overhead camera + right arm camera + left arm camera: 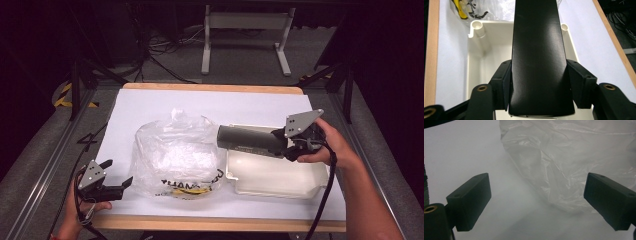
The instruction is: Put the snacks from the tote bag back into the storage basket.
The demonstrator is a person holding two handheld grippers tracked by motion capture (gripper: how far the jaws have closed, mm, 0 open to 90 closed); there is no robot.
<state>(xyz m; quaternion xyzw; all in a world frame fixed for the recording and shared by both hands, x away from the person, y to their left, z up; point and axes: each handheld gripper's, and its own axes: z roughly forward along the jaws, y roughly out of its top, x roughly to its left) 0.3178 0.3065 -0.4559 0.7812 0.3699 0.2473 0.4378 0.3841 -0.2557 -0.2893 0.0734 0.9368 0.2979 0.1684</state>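
Observation:
A crumpled clear plastic bag [175,155] with yellow and black print lies in the middle of the white sheet. To its right stands an open white plastic tray [280,177]. My right gripper [282,142] is shut on one end of a long dark box [247,139], held level above the tray's left part and pointing at the bag. In the right gripper view the box [536,50] is pinched between both jaws, over the tray [489,50]. My left gripper [118,172] rests open near the front left, just short of the bag [574,157]; nothing sits between its jaws [537,185].
The white sheet [210,105] covers a wooden-edged table [210,88]. Beyond the far edge are a white frame stand [245,30], dark tripod legs and cables on the floor. Bare sheet lies behind the bag and left of it.

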